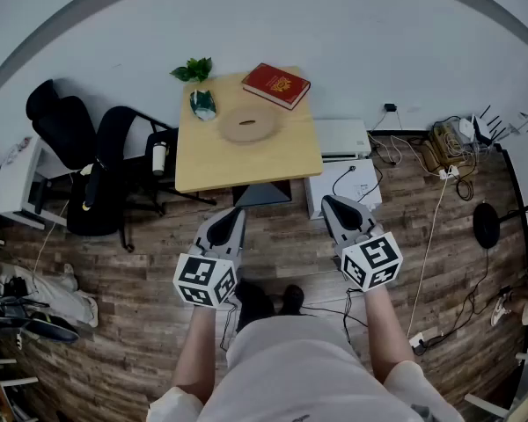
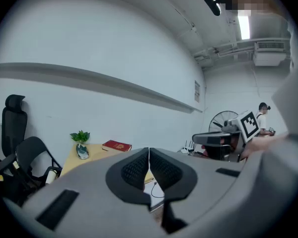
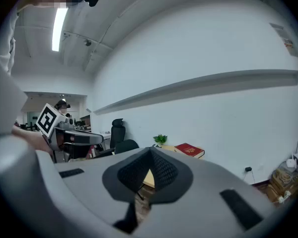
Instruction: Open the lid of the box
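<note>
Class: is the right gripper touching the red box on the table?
Apart. The head view shows the right gripper over the floor, short of the table, with the red box at the table's far edge.

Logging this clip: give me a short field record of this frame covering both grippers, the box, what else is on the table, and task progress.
left gripper: jaws shut, nothing between them, held short of the table
right gripper: jaws shut, nothing between them, also short of the table
red box: on the table's far right corner, lid looks closed, untouched
also on table: small plant, round wooden disc
task progress: not started; neither gripper is near the box
</note>
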Tool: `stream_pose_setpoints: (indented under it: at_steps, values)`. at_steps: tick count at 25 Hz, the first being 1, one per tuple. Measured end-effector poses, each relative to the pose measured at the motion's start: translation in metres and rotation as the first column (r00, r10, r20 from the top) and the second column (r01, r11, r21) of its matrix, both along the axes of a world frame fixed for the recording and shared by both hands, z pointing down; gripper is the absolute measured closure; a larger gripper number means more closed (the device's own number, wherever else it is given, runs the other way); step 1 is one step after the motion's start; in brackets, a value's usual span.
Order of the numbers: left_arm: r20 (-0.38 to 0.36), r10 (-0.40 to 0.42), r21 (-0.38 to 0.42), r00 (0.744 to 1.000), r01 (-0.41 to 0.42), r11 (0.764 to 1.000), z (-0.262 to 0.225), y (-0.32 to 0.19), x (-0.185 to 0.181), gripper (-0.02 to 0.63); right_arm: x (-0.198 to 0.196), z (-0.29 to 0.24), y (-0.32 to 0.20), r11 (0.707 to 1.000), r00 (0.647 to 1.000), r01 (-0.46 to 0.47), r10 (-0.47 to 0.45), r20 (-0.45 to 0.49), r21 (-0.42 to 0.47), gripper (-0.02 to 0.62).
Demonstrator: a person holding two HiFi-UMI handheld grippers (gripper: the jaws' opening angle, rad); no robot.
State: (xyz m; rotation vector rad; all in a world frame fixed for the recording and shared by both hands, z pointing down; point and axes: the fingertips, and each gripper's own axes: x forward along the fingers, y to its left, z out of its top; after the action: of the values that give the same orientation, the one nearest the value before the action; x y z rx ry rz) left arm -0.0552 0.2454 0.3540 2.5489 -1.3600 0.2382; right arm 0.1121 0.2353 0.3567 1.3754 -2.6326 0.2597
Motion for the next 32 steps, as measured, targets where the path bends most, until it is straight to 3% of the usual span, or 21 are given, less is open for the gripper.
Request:
stream_pose_setpoints:
  at_steps: [8,17,32]
  values:
    - [-0.020,-0.008,-0.019,1.000,0.007,1.000,0.001,-0.002,0.000,0.595,0.002,-0.007,0.003,1.000,1.000,0.012,-0.012,-0.014,0.012,0.595]
    - [-0.048,-0.014,0.012,0.999,0.015,1.000,-0.012,0.001,0.012,0.595,0.015,-0.011,0.008,0.999,1.000,-0.008,0.008,0.010,0.036,0.595]
    - [-0.059,-0.020,-0.021,0.998,0.018,1.000,-0.001,0.003,0.011,0.595,0.022,0.013,0.013,0.999,1.000,-0.013,0.013,0.007,-0.029,0.595]
